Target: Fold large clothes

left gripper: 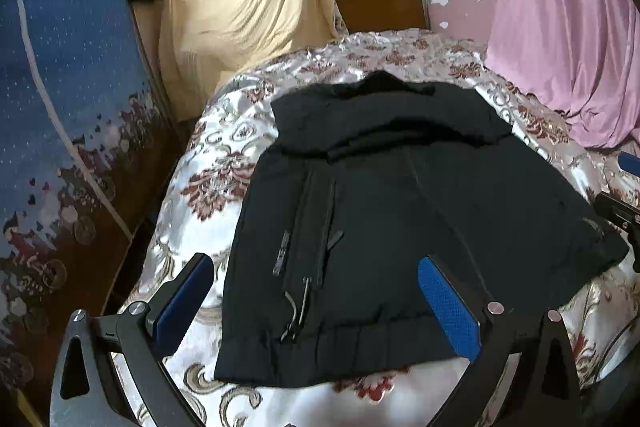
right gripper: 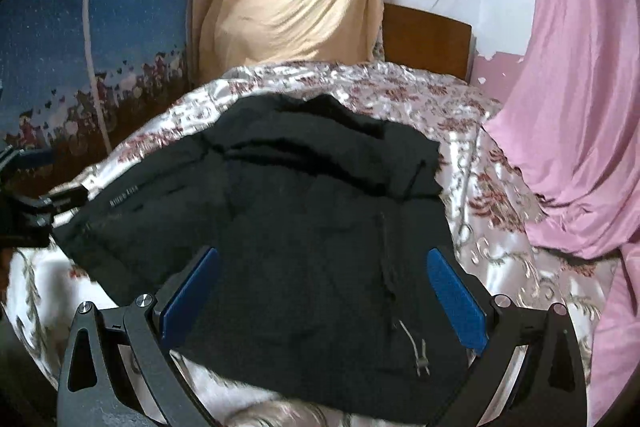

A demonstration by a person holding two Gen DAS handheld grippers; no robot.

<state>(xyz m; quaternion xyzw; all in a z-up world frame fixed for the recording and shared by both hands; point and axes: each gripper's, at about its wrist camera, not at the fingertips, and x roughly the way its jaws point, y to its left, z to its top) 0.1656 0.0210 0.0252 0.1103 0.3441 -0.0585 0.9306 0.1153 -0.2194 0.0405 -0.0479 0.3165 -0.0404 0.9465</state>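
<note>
Jacket (left gripper: 400, 211): a large black one lies spread on the bed (left gripper: 224, 163), hem toward the cameras and collar toward the headboard (left gripper: 380, 3). It covers the middle of the floral satin bedspread, with bare spread showing on every side. Its hood or collar part (left gripper: 384, 115) seems turned down over the upper back in a thick dark band, and the sleeves do not stick out clearly to either side; they may already be tucked in, but the dark cloth hides the layers, so I cannot tell for sure. The body is still at full length, with the ribbed hem (left gripper: 340, 347) flat at the near edge. By my judgement the task is in its early or middle part: the garment is laid out and perhaps narrowed, while the lengthwise folds that would make a compact bundle are still to do.

The left gripper (left gripper: 316, 311) hovers over the near hem on the zip side, its jaws wide apart and holding nothing. The right gripper (right gripper: 328, 307) hangs above the other half of the lower body, jaws likewise apart and empty. Smallest of all, the zip pulls and drawcord ends (left gripper: 296, 311) lie loose near the hem; a toggle (right gripper: 420, 355) shows in the right wrist view.
</note>
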